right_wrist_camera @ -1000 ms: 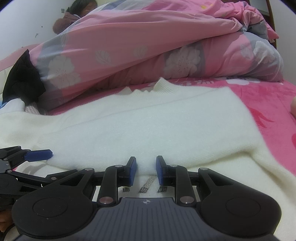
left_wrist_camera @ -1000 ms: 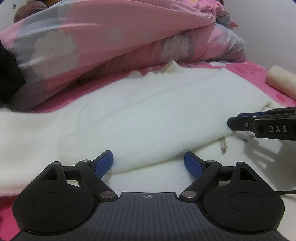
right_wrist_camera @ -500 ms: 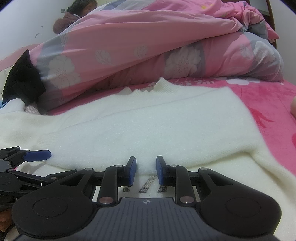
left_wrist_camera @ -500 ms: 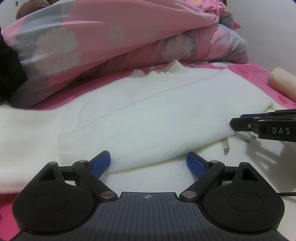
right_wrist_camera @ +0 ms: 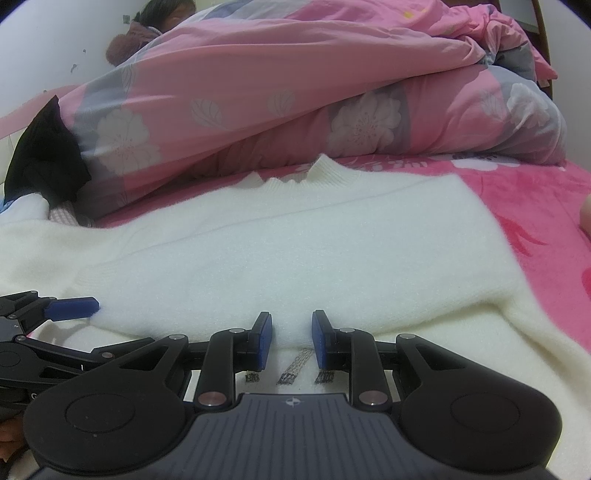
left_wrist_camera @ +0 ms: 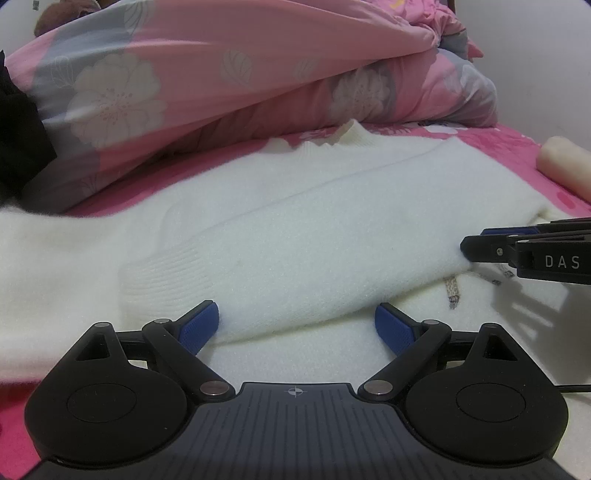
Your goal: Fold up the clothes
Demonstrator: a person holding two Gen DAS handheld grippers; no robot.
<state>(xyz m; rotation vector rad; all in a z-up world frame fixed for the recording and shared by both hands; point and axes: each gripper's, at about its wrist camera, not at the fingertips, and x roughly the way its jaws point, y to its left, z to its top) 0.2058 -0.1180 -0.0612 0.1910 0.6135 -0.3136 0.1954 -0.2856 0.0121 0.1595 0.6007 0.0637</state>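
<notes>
A white fuzzy sweater [left_wrist_camera: 295, 206] lies flat on the pink bed sheet [right_wrist_camera: 535, 221], neck toward the duvet. One sleeve is folded across its body, with the ribbed cuff [left_wrist_camera: 162, 277] at the left. My left gripper [left_wrist_camera: 295, 325] is open wide. Its blue pads stand either side of the folded sleeve's near edge without pressing it. My right gripper [right_wrist_camera: 291, 339] is shut on the sleeve's near edge further right, with white fabric pinched between its pads. Its tip [left_wrist_camera: 476, 243] shows at the right in the left wrist view.
A big pink floral duvet [right_wrist_camera: 258, 92] is piled just behind the sweater. A black garment [right_wrist_camera: 44, 162] lies at the far left and a cream roll [left_wrist_camera: 565, 166] at the right. A person [right_wrist_camera: 147, 26] is partly visible behind the duvet.
The left gripper's jaws have spread a little wider around the sleeve. The right gripper and the sweater look the same.
</notes>
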